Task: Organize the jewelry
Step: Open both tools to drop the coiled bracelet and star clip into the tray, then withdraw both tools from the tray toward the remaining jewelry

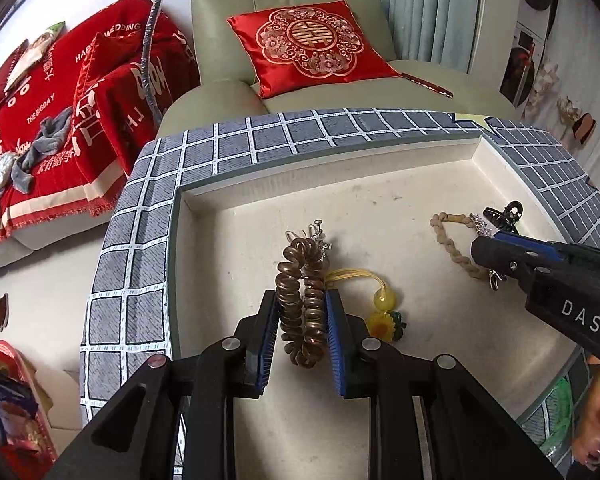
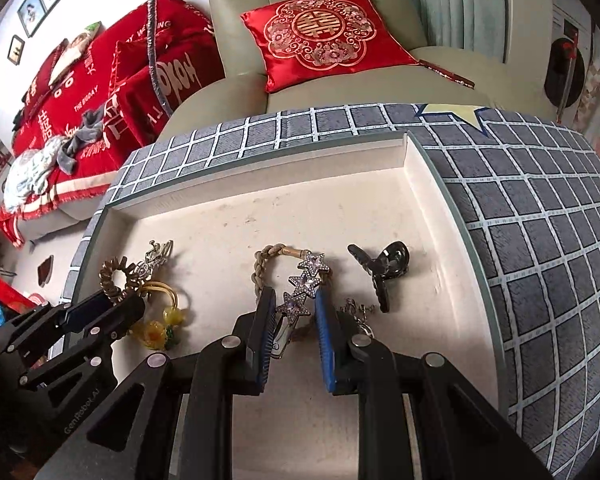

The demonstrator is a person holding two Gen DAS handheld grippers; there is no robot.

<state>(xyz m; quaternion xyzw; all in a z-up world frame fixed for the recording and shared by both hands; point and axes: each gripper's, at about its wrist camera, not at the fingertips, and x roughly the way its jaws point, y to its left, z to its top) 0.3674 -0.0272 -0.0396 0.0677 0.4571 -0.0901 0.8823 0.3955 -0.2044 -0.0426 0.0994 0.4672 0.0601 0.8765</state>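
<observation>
Brown spiral hair tie (image 1: 302, 300) squeezed between left gripper (image 1: 302, 302) pads, jaws narrow, clamped on its coil, inside white tray (image 1: 236, 200). Silver clip (image 1: 314, 236) just beyond tips; yellow sunflower charm (image 1: 382, 326) just right of right-hand finger.

Star-studded clip (image 2: 302, 288) sits between right gripper (image 2: 296, 300) fingers, jaws narrow; pad contact unclear. Braided beige band (image 2: 262, 266) ahead-left of tips; black claw clip (image 2: 382, 270) ahead-right; small chain (image 2: 358, 312) beside right-hand finger.

Checked grey cloth (image 2: 540, 240) surrounds tray.

We see a bronze spiral hair tie (image 1: 302, 300) lying lengthwise on the white tray (image 1: 380, 184), a yellow sunflower charm (image 1: 382, 326) beside it; farther right a braided cord (image 1: 454, 250) with star clip (image 2: 304, 284) (rhinestones), then a black claw clip (image 2: 380, 268).
</observation>
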